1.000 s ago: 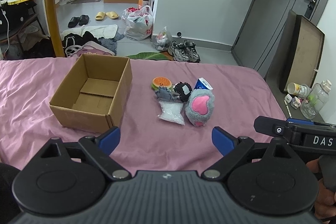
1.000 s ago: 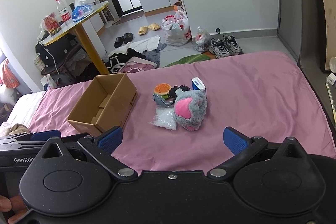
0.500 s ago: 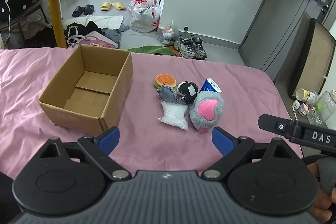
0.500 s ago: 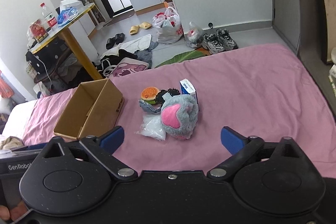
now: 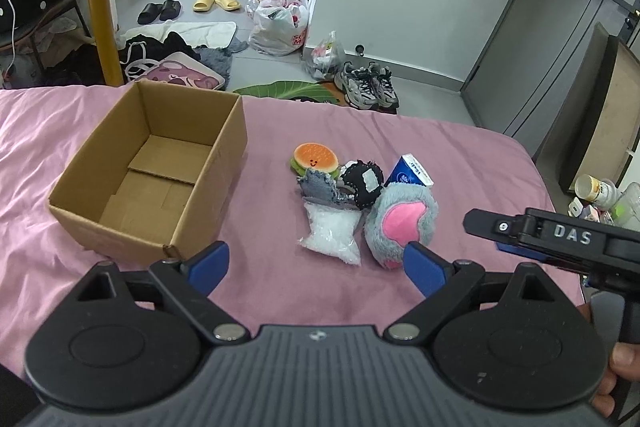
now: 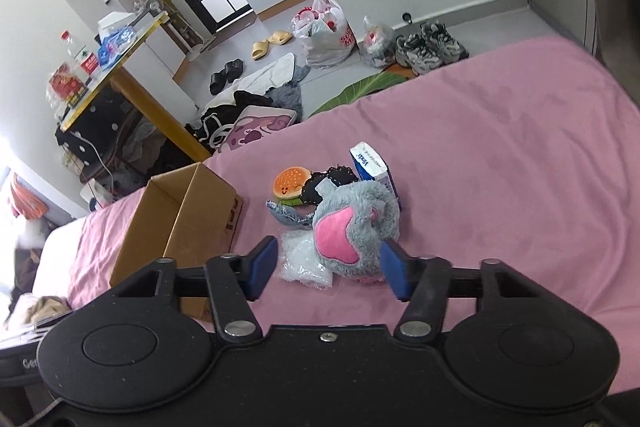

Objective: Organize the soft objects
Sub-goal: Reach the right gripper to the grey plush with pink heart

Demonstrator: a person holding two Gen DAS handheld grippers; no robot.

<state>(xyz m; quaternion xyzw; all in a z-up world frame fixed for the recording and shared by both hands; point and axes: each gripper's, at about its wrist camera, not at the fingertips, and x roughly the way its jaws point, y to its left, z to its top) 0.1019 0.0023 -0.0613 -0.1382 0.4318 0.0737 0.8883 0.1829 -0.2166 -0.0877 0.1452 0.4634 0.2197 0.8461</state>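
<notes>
While the open brown cardboard box (image 5: 148, 171) sits empty on the pink bedsheet (image 5: 460, 163), every soft thing you need to sort lies in one tight cluster just beside the box, on the side away from its open flaps. Nearest you in that cluster is the grey fluffy plush paw with a pink pad (image 6: 352, 231); touching it toward the box is a clear plastic bag of white filling (image 5: 331, 235). Behind those sit a scrap of blue denim cloth (image 5: 320, 189), a black knitted ball with a white patch (image 5: 362, 183), an orange burger-shaped plush (image 5: 315, 159) and a blue and white tissue pack (image 5: 408, 173), all pressed together.

Your right gripper (image 6: 328, 267) has its jaws spread wide and empty, framing the paw and the bag; your left gripper (image 5: 316, 265) is likewise wide and holds nothing, low over the sheet short of the cluster.

Judging by its pile, the paw will be light and will squash readily, so take it across its thick middle and close deep enough to bite past the fur. The bag looks slick and shifting; pinch its gathered neck instead of the belly. Expect neighbours to drag along, since they touch.
</notes>
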